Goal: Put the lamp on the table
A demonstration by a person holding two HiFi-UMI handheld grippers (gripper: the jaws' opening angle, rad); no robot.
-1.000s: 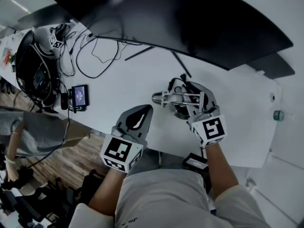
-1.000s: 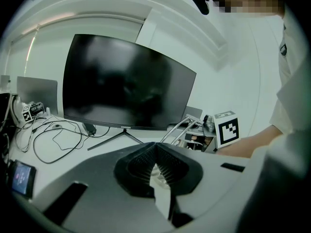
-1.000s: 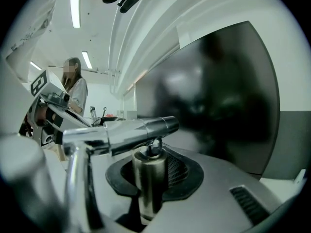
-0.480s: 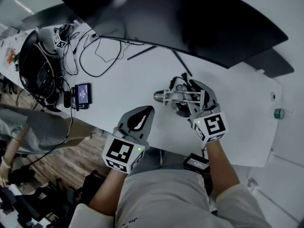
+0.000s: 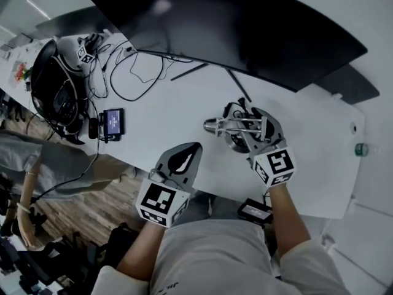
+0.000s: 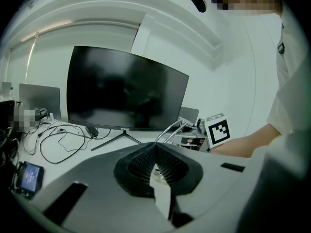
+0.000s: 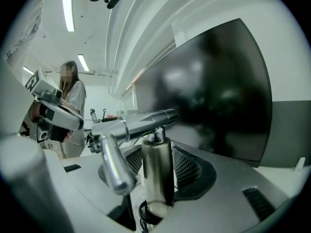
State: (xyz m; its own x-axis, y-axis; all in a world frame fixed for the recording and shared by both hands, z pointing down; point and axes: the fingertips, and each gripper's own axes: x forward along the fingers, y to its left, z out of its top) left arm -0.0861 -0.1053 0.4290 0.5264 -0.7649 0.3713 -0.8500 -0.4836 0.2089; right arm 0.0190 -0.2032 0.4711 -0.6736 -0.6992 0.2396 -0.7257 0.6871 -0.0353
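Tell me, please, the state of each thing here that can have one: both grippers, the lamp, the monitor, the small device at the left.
Left gripper: shut, nothing between its jaws.
Right gripper: jaws opening, the lamp's post between them, pads off it.
Lamp: standing upright on the table.
Monitor: screen dark.
Small device: screen lit.

The lamp [image 7: 156, 174] is polished, glossy metal; the table [image 5: 175, 118] looks smooth, matt white, perhaps laminate.
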